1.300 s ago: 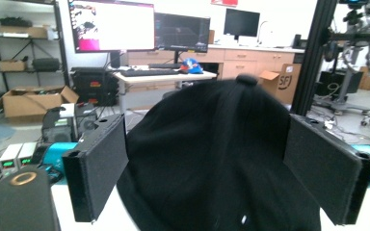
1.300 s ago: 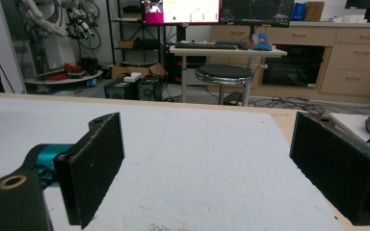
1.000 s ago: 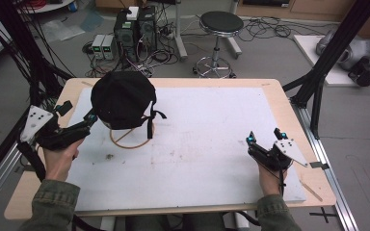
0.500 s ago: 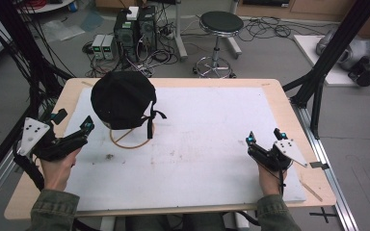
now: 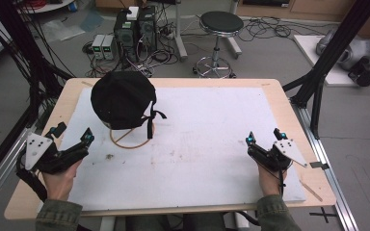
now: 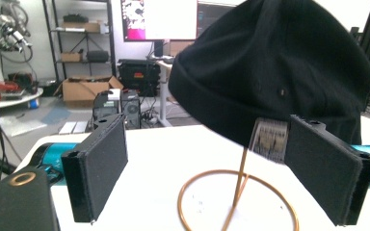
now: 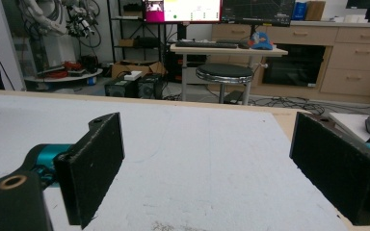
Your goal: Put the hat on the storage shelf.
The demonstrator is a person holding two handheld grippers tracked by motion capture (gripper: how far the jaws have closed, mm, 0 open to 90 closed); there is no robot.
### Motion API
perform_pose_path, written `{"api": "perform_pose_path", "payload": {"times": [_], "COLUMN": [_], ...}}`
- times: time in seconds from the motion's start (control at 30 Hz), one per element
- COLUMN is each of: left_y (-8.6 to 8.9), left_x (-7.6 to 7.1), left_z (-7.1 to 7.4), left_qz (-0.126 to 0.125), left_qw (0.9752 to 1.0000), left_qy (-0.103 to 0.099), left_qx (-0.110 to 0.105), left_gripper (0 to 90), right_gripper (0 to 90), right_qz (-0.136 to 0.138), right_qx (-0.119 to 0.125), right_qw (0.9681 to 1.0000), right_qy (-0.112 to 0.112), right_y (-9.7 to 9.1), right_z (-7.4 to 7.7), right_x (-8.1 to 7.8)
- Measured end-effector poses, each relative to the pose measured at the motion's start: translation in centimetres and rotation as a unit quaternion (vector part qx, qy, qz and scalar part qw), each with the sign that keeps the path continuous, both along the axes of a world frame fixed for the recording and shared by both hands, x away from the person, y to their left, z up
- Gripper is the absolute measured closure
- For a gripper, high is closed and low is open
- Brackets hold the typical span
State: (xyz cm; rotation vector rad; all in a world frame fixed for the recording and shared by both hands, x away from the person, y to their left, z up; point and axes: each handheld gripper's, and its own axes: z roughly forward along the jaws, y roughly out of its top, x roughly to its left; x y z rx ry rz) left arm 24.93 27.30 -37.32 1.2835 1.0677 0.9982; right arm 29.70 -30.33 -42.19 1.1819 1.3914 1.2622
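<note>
1. Black cap sits on a thin copper wire stand, far-left part of the desk, on the white mat.
2. Left gripper is near-left of the cap, close but not touching. Fingers wide apart, nothing between them.
3. In the left gripper view the cap looms ahead & slightly right; the stand's ring base lies on the mat between the two fingers, upright rod just inside the right-hand one.
4. Right gripper is over at the near-right of the desk, well apart from the cap. Fingers also spread, empty; bare mat in front of it in the right gripper view.
5. Key relation: cap lies forward & to the right of the left gripper, and higher than the fingers since the stand lifts it. Left hand is clearly the nearer one.
6. My guess: left goes in next, rising to meet the cap's rim or crown. Cap has no strong long axis, roughly round, strap dangling on the near-right side.
7. Risk, imo: stand is light, a nudge could tip it.
</note>
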Motion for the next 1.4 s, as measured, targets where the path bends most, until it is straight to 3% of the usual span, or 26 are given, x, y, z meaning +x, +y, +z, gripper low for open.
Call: {"api": "perform_pose_path", "payload": {"times": [0.2, 0.43, 0.67, 1.03, 1.4], "left_y": [0.7, 0.9, 1.0, 0.0, 0.2], "left_x": [-1.2, -2.0, -2.3, -2.5, -2.4], "left_z": [-3.0, -5.0, -5.7, -5.9, -6.1], "left_qz": [0.025, 0.044, 0.057, 0.053, 0.054], "left_qw": [0.9992, 0.9985, 0.998, 0.9983, 0.9984], "left_qy": [0.022, 0.024, 0.023, 0.015, 0.018], "left_qx": [-0.024, -0.022, -0.016, 0.019, 0.005], "left_gripper": [16.3, 16.7, 16.7, 16.7, 16.7], "right_gripper": [11.1, 11.1, 11.1, 11.1, 11.1], "right_qz": [0.003, 0.006, 0.005, 0.007, 0.009], "right_qx": [-0.004, -0.005, -0.003, -0.003, -0.006], "right_qw": [1.0, 1.0, 1.0, 0.9999, 0.9999], "right_qy": [0.001, 0.005, 0.007, 0.009, 0.014], "right_y": [0.0, 0.2, 0.3, 0.3, 0.3], "right_z": [-0.1, -0.2, -0.2, -0.3, -0.5], "right_x": [0.0, -0.1, -0.3, -0.7, -0.7]}}
